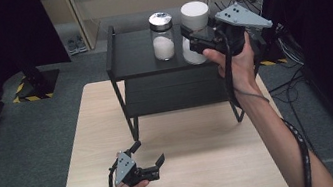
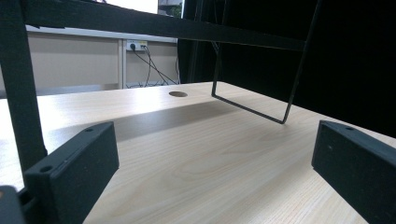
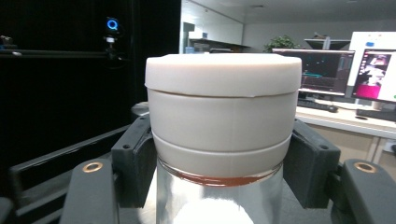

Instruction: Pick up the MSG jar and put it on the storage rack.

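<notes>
High view: right gripper [image 1: 191, 39] at about 1 o'clock of frame, held up over the black shelf's [image 1: 138, 52] top deck, jaws clamped on white-lid jar [image 1: 195, 23]. Jar sits at the gripper's 11 o'clock, upright, at the shelf top's right end. Second jar w/ metal lid [image 1: 162, 36] stands on the top deck just beside it, at its 9 o'clock, white powder inside. Left gripper [image 1: 147, 153] at 6-7 o'clock, low on the table [image 1: 206, 168], jaws apart, nothing between.

Left gripper view: both jaws wide apart at 7 and 4 o'clock, bare table [image 2: 205, 154] between. Shelf leg [image 2: 252, 102] at 1 o'clock, well apart.

Right gripper view: jar [image 3: 223, 121] dead centre, pads [image 3: 135, 163] pressing on the lid's lower band from 9 and 3 o'clock. Glass body below, white contents at 6 o'clock. Monitors at 2 o'clock, far off.
</notes>
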Demonstrator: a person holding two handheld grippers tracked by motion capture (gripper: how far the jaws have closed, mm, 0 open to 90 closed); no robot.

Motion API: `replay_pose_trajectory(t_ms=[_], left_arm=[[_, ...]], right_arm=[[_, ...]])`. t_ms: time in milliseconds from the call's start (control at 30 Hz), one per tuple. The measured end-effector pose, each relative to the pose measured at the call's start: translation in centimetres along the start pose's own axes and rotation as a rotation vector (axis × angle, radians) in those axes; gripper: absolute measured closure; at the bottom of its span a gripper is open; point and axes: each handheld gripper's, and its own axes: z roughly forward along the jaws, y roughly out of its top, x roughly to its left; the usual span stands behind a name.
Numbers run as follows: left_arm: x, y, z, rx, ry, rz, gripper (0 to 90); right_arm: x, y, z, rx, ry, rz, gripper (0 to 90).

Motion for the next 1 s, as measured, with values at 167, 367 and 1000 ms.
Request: replay_pose_trajectory(t_ms=[167, 367, 1000], left_arm=[[-0.1, 0.0, 0.0, 0.000, -0.003, 0.001, 0.0], [0.0, 0.0, 0.0, -0.004, -0.005, 0.000, 0.1], [-0.1, 0.0, 0.0, -0.005, -0.006, 0.000, 0.1]], right_arm=[[-0.1, -0.1, 1.2, 0.003, -0.024, 0.004, 34.8], [-0.4, -0.1, 2.4, 0.006, -0.057, 0.011, 34.8], [-1.0, -1.1, 4.2, 0.016, -0.111, 0.030, 34.5]])
